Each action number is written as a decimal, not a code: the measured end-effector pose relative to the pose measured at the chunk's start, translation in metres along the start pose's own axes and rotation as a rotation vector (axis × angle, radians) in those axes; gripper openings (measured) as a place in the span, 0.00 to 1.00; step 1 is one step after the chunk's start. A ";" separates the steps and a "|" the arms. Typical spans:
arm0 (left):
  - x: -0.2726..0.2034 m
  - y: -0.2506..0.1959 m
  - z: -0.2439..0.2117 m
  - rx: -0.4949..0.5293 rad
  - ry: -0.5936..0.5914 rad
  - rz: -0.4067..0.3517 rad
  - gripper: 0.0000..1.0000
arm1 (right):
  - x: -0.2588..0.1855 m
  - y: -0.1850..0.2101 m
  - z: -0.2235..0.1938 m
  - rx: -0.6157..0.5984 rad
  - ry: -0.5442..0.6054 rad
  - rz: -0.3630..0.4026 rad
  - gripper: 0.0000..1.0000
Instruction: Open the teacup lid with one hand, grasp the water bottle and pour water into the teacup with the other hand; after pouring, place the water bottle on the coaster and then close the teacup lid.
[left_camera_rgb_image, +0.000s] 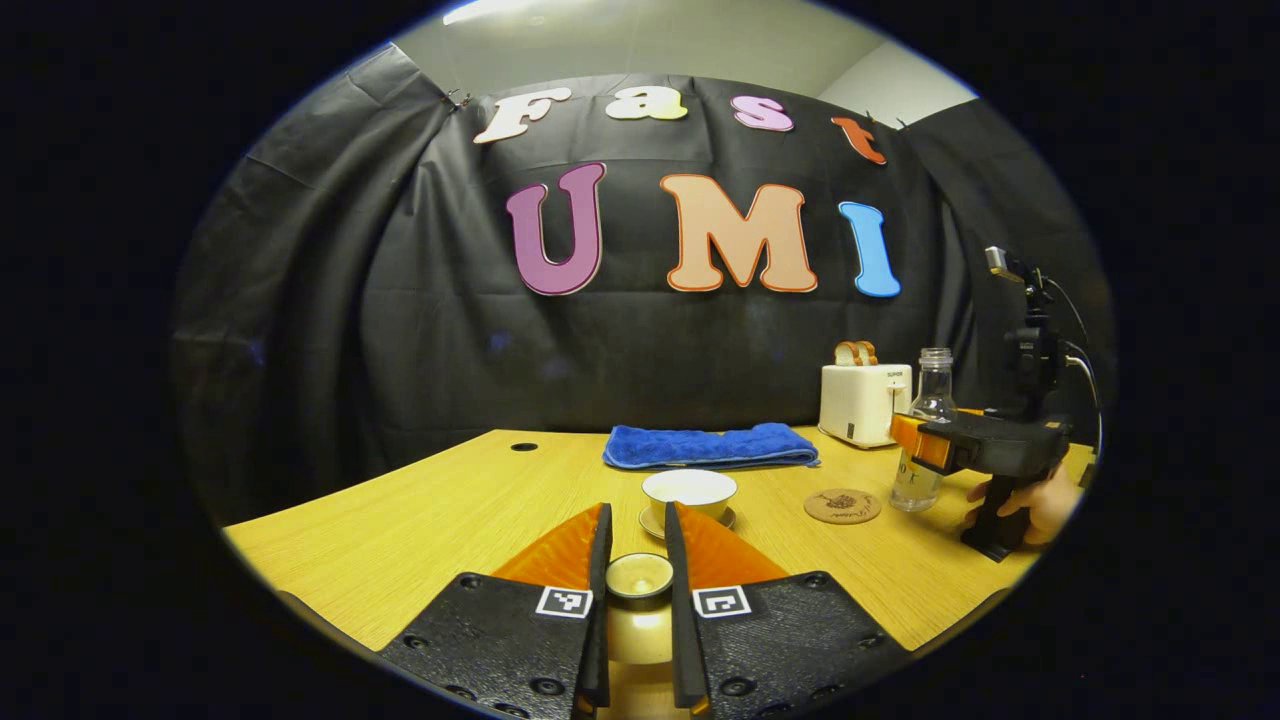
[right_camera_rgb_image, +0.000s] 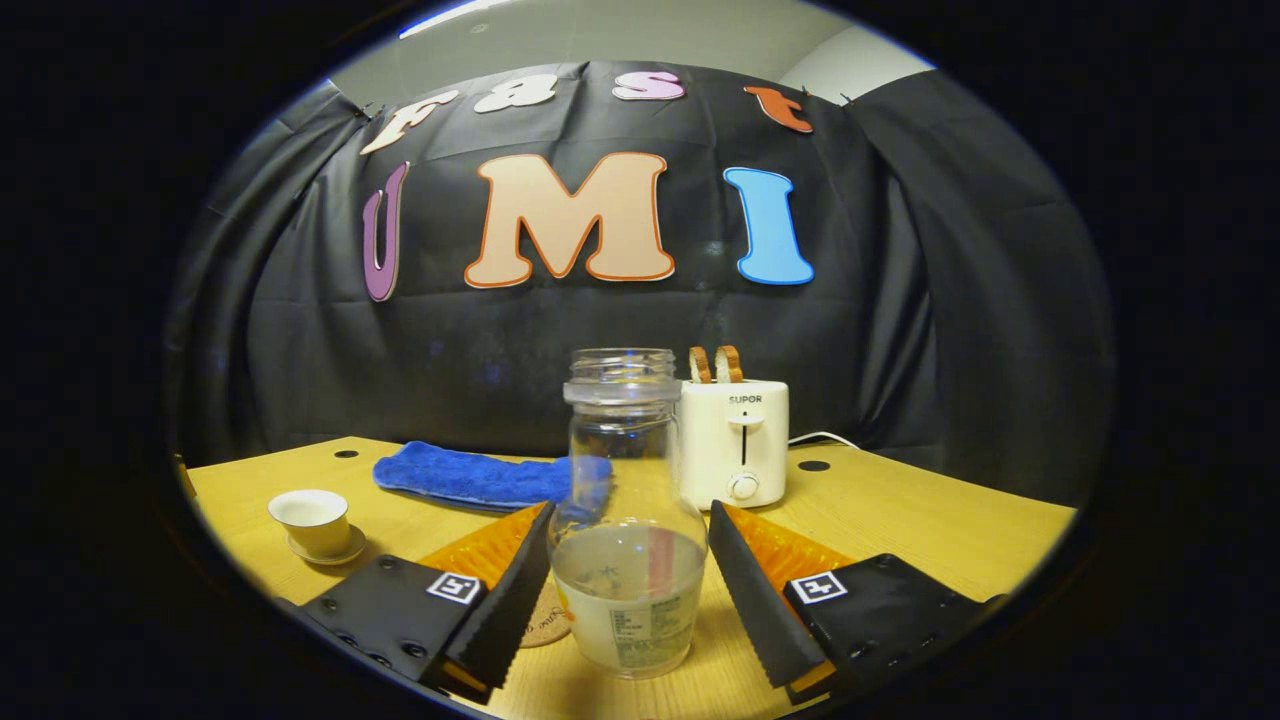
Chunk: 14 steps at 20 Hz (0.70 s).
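Note:
My left gripper (left_camera_rgb_image: 638, 514) is shut on the cream teacup lid (left_camera_rgb_image: 640, 580), which is held above the table's near edge. Just beyond its fingertips, the white teacup (left_camera_rgb_image: 689, 490) stands uncovered on its saucer; in the right gripper view the teacup (right_camera_rgb_image: 312, 520) is far left. A round cork coaster (left_camera_rgb_image: 842, 506) lies to the cup's right. The clear water bottle (right_camera_rgb_image: 628, 540), uncapped and partly full, stands on the table. My right gripper (right_camera_rgb_image: 630, 508) is open around it, one finger close on each side. The left gripper view shows this right gripper (left_camera_rgb_image: 925, 442) at the bottle (left_camera_rgb_image: 930, 400), held by a hand (left_camera_rgb_image: 1040, 500).
A folded blue towel (left_camera_rgb_image: 710, 447) lies behind the teacup. At the back right is a white toaster (right_camera_rgb_image: 735, 445) with two bread slices in it. The wooden table (left_camera_rgb_image: 400, 530) is bare on its left side. In the right gripper view the coaster's edge (right_camera_rgb_image: 550, 615) peeks out beside the bottle.

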<state>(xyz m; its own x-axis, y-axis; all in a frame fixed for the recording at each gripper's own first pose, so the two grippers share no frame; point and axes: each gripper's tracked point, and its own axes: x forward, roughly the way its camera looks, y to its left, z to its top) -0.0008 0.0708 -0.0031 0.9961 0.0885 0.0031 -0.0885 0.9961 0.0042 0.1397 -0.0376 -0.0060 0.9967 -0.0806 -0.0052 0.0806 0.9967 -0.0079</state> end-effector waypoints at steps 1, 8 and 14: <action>0.000 0.000 0.000 0.000 0.000 -0.007 0.22 | 0.000 0.001 0.001 0.001 0.008 -0.001 0.94; 0.006 -0.002 0.000 -0.001 0.001 -0.035 0.22 | 0.002 0.000 0.000 -0.006 0.009 -0.008 0.70; 0.008 -0.004 0.000 -0.001 -0.002 -0.070 0.22 | -0.002 0.008 0.002 -0.063 0.008 0.008 0.71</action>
<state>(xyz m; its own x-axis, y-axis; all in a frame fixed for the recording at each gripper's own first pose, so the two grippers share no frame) 0.0076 0.0671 -0.0029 0.9998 0.0181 0.0045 -0.0182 0.9998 0.0038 0.1384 -0.0290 -0.0037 0.9973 -0.0727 -0.0133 0.0716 0.9949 -0.0707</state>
